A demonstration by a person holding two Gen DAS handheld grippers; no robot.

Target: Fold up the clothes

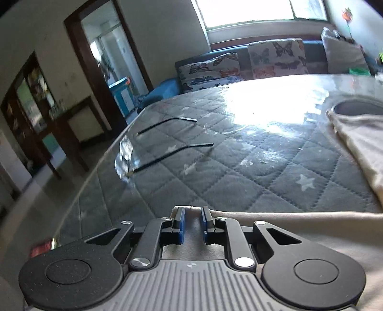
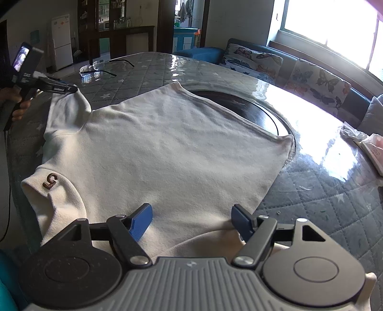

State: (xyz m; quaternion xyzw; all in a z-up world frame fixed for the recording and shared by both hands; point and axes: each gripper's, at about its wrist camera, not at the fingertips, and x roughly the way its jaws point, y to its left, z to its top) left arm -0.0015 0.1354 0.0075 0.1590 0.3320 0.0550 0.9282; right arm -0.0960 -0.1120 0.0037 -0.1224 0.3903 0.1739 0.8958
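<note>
Lying flat across the middle of the right wrist frame: white sweater [image 2: 167, 148], spread on a quilted grey table [image 2: 323, 203] under a glossy clear cover. Collar with a small brown "5" patch [image 2: 50, 181] sits at lower left. One sleeve [image 2: 68, 107] runs up toward the upper left. Far hem overlaps a dark round inset [image 2: 241, 105] in the tabletop.

Right gripper [image 2: 191, 221]: bottom centre, jaws wide apart, blue pads [image 2: 141, 224] resting over the near edge of the sweater, nothing pinched between them.

Left gripper [image 2: 71, 89]: upper left of the right wrist frame, held by a hand [image 2: 20, 105], tip at the sleeve end. In its own frame the left gripper [image 1: 193, 224] shows pads nearly together with a narrow gap and grey-white cloth under and between them. Can't tell if the pads actually press the fabric. Frame is motion-blurred.

Glasses [image 1: 148, 153] lie on the table at centre left of the left wrist frame, well apart from the sweater; same glasses at top left-centre in the right wrist frame.

Background: butterfly cushions [image 2: 318, 81] on a sofa under a bright window [image 2: 335, 21], fridge [image 2: 61, 40] at upper left. Pink-white item [image 2: 373, 148] at the right edge, too clipped to identify.
</note>
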